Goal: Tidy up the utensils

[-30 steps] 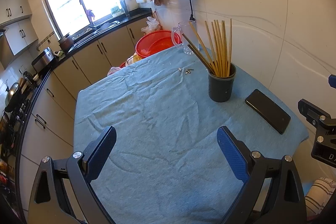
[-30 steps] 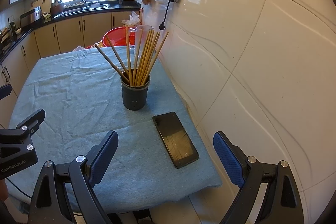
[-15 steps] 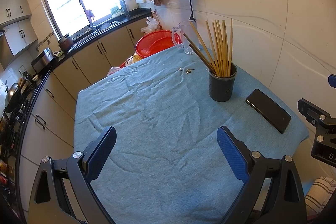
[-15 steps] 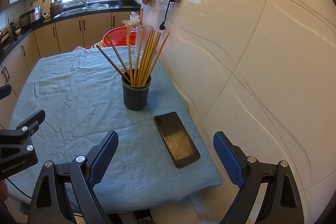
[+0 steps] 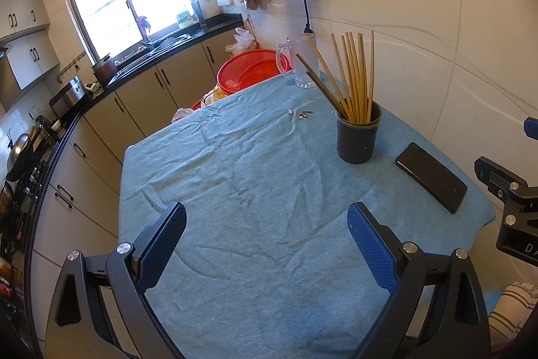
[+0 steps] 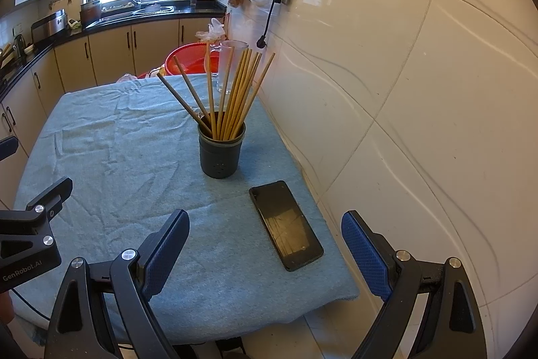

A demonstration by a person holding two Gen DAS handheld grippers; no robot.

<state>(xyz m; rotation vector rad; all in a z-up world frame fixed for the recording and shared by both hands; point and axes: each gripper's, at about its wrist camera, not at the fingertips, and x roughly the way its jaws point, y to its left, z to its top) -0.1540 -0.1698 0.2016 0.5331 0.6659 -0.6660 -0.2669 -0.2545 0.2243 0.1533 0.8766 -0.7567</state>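
1. At the table's near left, the left gripper [image 5: 265,238] hangs above the wrinkled blue cloth [image 5: 255,177], its two blue dimpled pads spread wide with nothing between them.
2. Small pale scraps [image 5: 301,114] lie on the terry cloth toward the far side, left of the dark holder.
3. Beyond the table's far edge sits a red plastic basin [image 5: 248,73]; a clear glass mug [image 5: 299,61] stands at the far corner by the tiled wall.
4. A dark, round, perforated holder [image 6: 221,153] stands upright on the cloth near the wall, well ahead of both tools; a bundle of long wooden chopsticks [image 6: 232,96] fans out of it, two darker sticks leaning left.
5. A black phone [image 6: 285,224] lies flat, screen up, between the holder and the table's near right corner.
6. The right gripper [image 6: 265,241] hovers over that corner, its fingers equally far apart and holding nothing, one above cloth, the other past the edge against glossy white tile.
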